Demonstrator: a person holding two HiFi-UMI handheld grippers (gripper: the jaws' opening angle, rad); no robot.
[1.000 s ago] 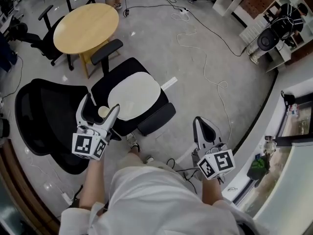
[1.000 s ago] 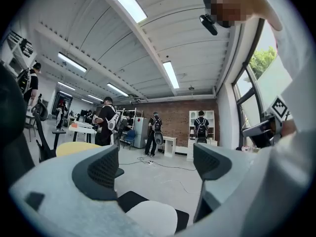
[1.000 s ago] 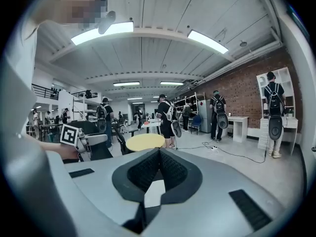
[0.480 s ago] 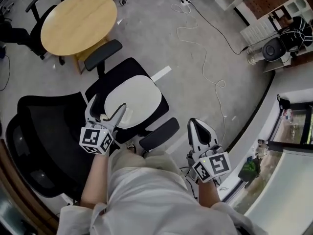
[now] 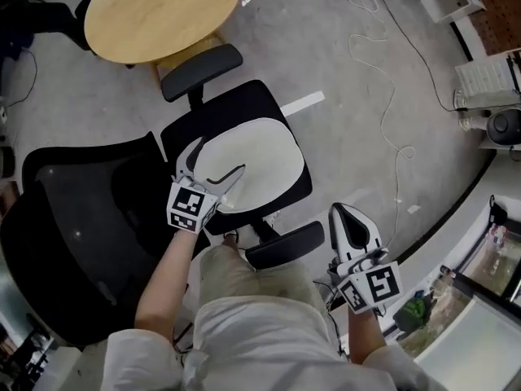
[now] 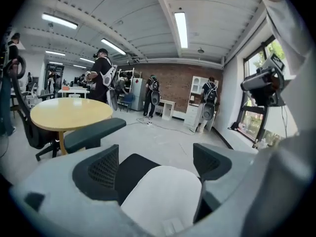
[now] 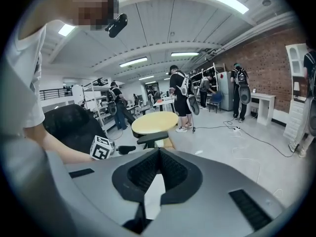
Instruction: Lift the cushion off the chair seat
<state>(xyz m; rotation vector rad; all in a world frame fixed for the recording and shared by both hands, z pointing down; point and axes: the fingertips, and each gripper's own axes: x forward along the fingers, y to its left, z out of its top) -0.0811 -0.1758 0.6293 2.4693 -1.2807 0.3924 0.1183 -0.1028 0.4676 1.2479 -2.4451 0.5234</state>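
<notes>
A white cushion (image 5: 256,157) lies flat on the black seat (image 5: 236,104) of an office chair. My left gripper (image 5: 218,158) is open at the cushion's edge nearest the backrest, one jaw on each side of that corner. In the left gripper view the cushion (image 6: 165,194) fills the gap low between the two spread fingers (image 6: 101,172); whether they touch it I cannot tell. My right gripper (image 5: 347,218) is shut on nothing, held off the chair's side beyond the near armrest (image 5: 285,245). Its view shows a strip of the cushion (image 7: 156,191) under the closed jaws.
The chair's black mesh backrest (image 5: 73,218) stands at the left. A far armrest (image 5: 199,70) and a round wooden table (image 5: 163,10) lie beyond the seat. White cables (image 5: 391,63) trail over the grey floor at the right. Several people stand at the room's far end.
My left gripper has moved forward over the seat to the cushion's edge, still open. The right gripper stays shut beside the armrest. The head camera has shifted, so the chair sits more central.
</notes>
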